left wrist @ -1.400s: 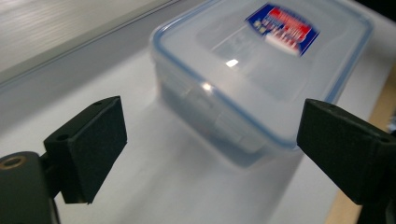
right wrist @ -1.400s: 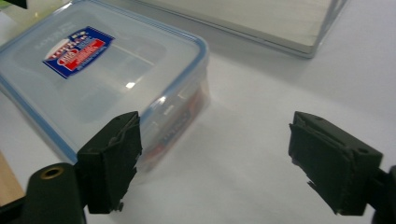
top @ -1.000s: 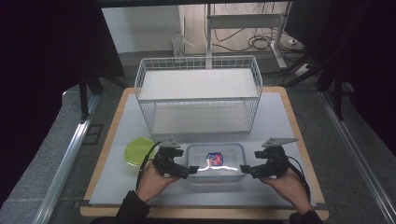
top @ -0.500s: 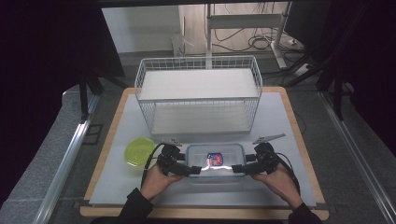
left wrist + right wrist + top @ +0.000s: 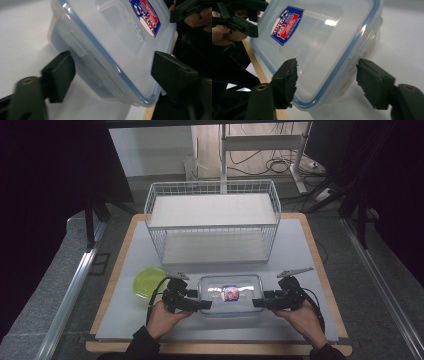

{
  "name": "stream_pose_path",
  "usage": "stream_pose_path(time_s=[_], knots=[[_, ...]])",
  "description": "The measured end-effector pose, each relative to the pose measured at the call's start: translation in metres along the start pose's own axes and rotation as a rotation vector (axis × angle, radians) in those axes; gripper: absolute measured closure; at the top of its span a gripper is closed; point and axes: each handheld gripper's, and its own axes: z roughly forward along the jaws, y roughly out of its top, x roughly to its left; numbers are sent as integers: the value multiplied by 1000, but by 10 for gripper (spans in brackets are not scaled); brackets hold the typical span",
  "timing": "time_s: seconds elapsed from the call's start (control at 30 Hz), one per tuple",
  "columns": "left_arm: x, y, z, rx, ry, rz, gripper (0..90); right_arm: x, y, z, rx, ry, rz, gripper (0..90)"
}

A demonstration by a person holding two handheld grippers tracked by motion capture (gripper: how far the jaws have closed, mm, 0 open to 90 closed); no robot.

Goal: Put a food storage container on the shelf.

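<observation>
My left gripper [image 5: 202, 305] and right gripper [image 5: 257, 303] sit at the near edge of the table [image 5: 310, 250], one at each short end of the clear plastic box [image 5: 230, 295], which lies flat near the middle of the near side. I judge this two-sided approach is meant for a level lift of a wide, lidded box that one gripper could not carry without tipping.

In the left gripper view, the jaws of the left gripper [image 5: 110, 72] stand spread, one on each side of the box [image 5: 110, 45] corner, with its side latch [image 5: 82, 53] between them; I see no contact. In the right gripper view, the right gripper [image 5: 327, 80] likewise has its jaws spread astride the blue-rimmed lid [image 5: 324, 37], not yet pressing on it.

The gripper views show what the high view cannot: the blue seal line, the latch flap, the red and blue label [image 5: 285, 23] in detail, and the gap between jaws and plastic. The high view alone gives the layout. A green lid or plate [image 5: 146, 282] lies just left of the left gripper; I cannot tell which it is. Farther off stands a white wire rack [image 5: 212, 220] with two shelves, well apart from the box. I judge it the likely destination, though nothing confirms that.
</observation>
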Motion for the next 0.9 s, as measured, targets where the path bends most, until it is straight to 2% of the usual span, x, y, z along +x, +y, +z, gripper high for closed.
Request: stream_pose_path(time_s=[0.03, 0.07, 0.1, 0.2, 0.27, 0.33, 0.43, 0.5, 0.57, 0.6, 0.67, 0.73, 0.8, 0.83, 0.87, 0.9], knots=[[1, -5, -8, -43, -25, -8, 376, 2, -2, -5, -30, -5, -6, 416], [1, -5, -8, -43, -25, -8, 403, 2, -2, -5, -30, -5, -6, 416], [-4, -7, -11, -45, -10, 14, 413, 3, -2, -9, -47, -8, -14, 459], [-8, -8, -11, -49, 5, 26, 414, 2, -1, -10, -53, -1, -8, 460], [-8, -9, -12, -58, 1, 29, 431, -1, 1, -10, -57, 10, -18, 439], [-10, -10, -14, -59, 1, 41, 448, -6, 1, -9, -75, 56, 2, 442], [-11, -11, -14, -61, 7, 51, 452, -15, -1, -7, -70, 107, 57, 400], [-10, -12, -14, -73, -8, 38, 461, -17, -3, -6, -61, 148, 79, 411], [-8, -12, -15, -79, -17, 24, 478, -12, -4, -2, -32, 126, 61, 345], [-8, -13, -14, -80, -16, 17, 478, -10, -4, -2, -33, 109, 54, 363], [-8, -13, -15, -86, -23, 9, 480, -7, -4, -8, -60, 86, 36, 460], [-8, -13, -15, -87, -23, 9, 492, -7, -4, -10, -61, 86, 39, 479], [-8, -13, -15, -91, -21, 2, 493, -10, -7, -11, -78, 106, 67, 495], [-7, -13, -14, -101, -23, -17, 494, -10, -8, -11, -82, 108, 75, 497], [-7, -13, -14, -101, -23, -17, 495, -10, -8, -11, -82, 108, 75, 497], [-8, -12, -13, -109, -20, -29, 495, -10, -9, -11, -92, 108, 97, 503]])
